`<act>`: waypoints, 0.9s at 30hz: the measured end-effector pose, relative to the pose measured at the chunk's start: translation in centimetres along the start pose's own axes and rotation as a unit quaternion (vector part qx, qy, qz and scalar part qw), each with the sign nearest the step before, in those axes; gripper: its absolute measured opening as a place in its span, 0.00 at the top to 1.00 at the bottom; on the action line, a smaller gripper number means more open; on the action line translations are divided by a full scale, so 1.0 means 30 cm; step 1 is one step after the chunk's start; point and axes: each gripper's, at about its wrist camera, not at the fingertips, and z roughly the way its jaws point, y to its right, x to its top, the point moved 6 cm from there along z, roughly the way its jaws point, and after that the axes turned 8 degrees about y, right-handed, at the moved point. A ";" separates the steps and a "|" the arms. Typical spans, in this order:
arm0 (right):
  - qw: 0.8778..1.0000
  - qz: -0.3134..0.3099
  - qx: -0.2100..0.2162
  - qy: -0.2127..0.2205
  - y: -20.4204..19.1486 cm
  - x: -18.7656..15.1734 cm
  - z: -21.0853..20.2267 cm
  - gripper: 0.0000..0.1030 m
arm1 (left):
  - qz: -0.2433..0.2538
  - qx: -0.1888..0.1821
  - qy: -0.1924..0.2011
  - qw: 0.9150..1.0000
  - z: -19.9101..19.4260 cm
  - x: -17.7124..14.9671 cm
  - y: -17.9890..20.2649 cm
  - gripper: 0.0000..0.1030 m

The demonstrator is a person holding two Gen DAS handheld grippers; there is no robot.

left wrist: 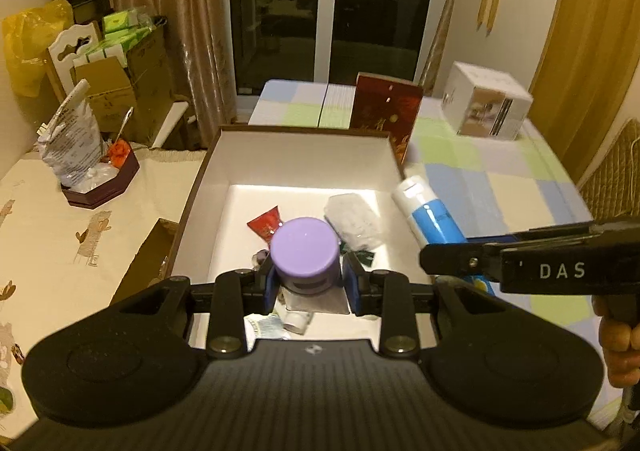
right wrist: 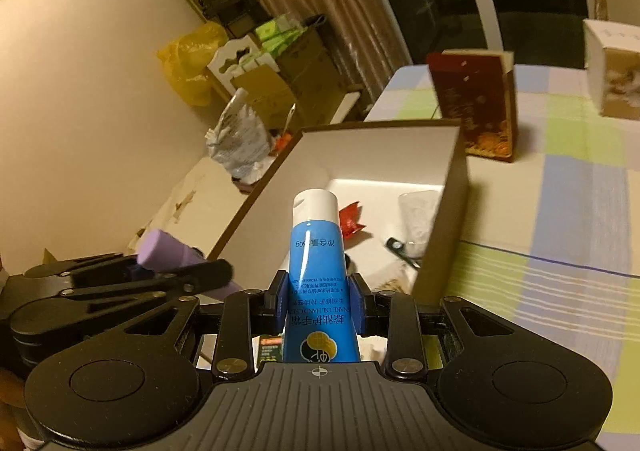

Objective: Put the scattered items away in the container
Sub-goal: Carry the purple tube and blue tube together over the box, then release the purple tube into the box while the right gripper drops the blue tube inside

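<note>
My left gripper is shut on a purple-lidded jar, held over the near end of the open white-lined box. Inside the box lie a red sachet, a clear crumpled wrapper, a dark green packet and small items under the jar. My right gripper is shut on a blue hand-cream tube with a white cap, pointing toward the box. That tube hangs above the box's right wall in the left wrist view, and the jar shows at the left of the right wrist view.
A red-brown box lid stands upright behind the box on the checked tablecloth. A white cube box sits further right. On the left table stand a dark hexagonal tray with a plastic bag, and cartons behind.
</note>
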 end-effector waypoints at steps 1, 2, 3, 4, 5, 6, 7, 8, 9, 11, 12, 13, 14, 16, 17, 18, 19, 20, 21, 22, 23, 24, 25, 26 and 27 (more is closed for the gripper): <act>1.000 0.001 -0.001 -0.005 -0.002 -0.005 0.024 0.68 | 0.004 0.001 -0.008 1.000 0.024 -0.003 -0.009 0.73; 1.000 0.000 -0.004 -0.011 -0.002 -0.011 0.051 0.68 | 0.010 0.001 -0.015 1.000 0.050 -0.008 -0.013 0.73; 1.000 -0.005 -0.009 -0.018 -0.004 -0.017 0.081 0.68 | 0.015 0.001 -0.021 1.000 0.073 -0.014 -0.021 0.73; 1.000 -0.011 -0.015 -0.024 -0.004 -0.025 0.109 0.68 | 0.018 0.002 -0.028 0.999 0.100 -0.019 -0.031 0.73; 0.999 -0.018 -0.021 -0.031 -0.002 -0.033 0.135 0.68 | 0.020 0.001 -0.036 0.999 0.123 -0.026 -0.041 0.73; 0.999 -0.028 -0.028 -0.038 -0.001 -0.041 0.163 0.68 | 0.023 0.000 -0.046 0.999 0.148 -0.033 -0.050 0.73; 0.998 -0.038 -0.034 -0.043 0.002 -0.050 0.185 0.68 | 0.027 0.001 -0.054 0.998 0.173 -0.040 -0.059 0.73; 0.997 -0.052 -0.041 -0.047 0.006 -0.059 0.206 0.68 | 0.032 0.002 -0.060 0.998 0.194 -0.048 -0.063 0.73; 0.995 -0.067 -0.049 -0.050 0.007 -0.067 0.228 0.68 | 0.037 0.001 -0.067 0.997 0.215 -0.054 -0.069 0.73; 0.992 -0.091 -0.064 -0.056 0.014 -0.083 0.264 0.68 | 0.042 0.006 -0.084 0.996 0.260 -0.071 -0.085 0.73; 0.991 -0.101 -0.071 -0.057 0.016 -0.089 0.280 0.68 | 0.045 0.005 -0.090 0.995 0.279 -0.080 -0.090 0.73; 0.989 -0.112 -0.076 -0.058 0.019 -0.094 0.295 0.68 | 0.046 0.006 -0.096 0.994 0.296 -0.090 -0.096 0.73; 0.988 -0.121 -0.079 -0.061 0.023 -0.099 0.310 0.68 | 0.047 0.007 -0.104 0.993 0.313 -0.099 -0.102 0.73; 0.985 -0.134 -0.084 -0.063 0.028 -0.108 0.333 0.68 | 0.048 0.006 -0.113 0.992 0.338 -0.114 -0.109 0.73; 0.985 -0.139 -0.085 -0.063 0.029 -0.109 0.342 0.68 | 0.048 0.005 -0.116 0.992 0.346 -0.119 -0.109 0.73; 0.984 -0.144 -0.087 -0.062 0.030 -0.108 0.350 0.68 | 0.049 0.004 -0.121 0.992 0.357 -0.125 -0.110 0.73; 0.983 -0.149 -0.089 -0.059 0.033 -0.108 0.356 0.67 | 0.048 0.004 -0.125 0.991 0.367 -0.134 -0.112 0.73; 0.982 -0.153 -0.090 -0.058 0.034 -0.105 0.364 0.67 | 0.048 0.007 -0.128 0.991 0.375 -0.138 -0.114 0.73; 0.982 -0.156 -0.090 -0.057 0.034 -0.103 0.369 0.67 | 0.050 0.007 -0.130 0.990 0.383 -0.142 -0.114 0.73; 0.982 -0.158 -0.090 -0.056 0.035 -0.102 0.373 0.67 | 0.052 0.009 -0.132 0.990 0.390 -0.148 -0.116 0.73; 0.981 -0.161 -0.091 -0.055 0.035 -0.100 0.377 0.67 | 0.051 0.011 -0.135 0.989 0.395 -0.150 -0.117 0.73; 0.981 -0.164 -0.091 -0.054 0.035 -0.099 0.381 0.67 | 0.050 0.012 -0.138 0.989 0.401 -0.154 -0.121 0.73; 0.980 -0.167 -0.089 -0.052 0.037 -0.100 0.385 0.67 | 0.049 0.013 -0.141 0.989 0.405 -0.158 -0.124 0.73; 0.980 -0.171 -0.085 -0.054 0.036 -0.098 0.391 0.66 | 0.048 0.016 -0.142 0.989 0.408 -0.159 -0.128 0.73; 0.980 -0.174 -0.078 -0.058 0.035 -0.102 0.395 0.65 | 0.047 0.019 -0.141 0.989 0.408 -0.156 -0.129 0.70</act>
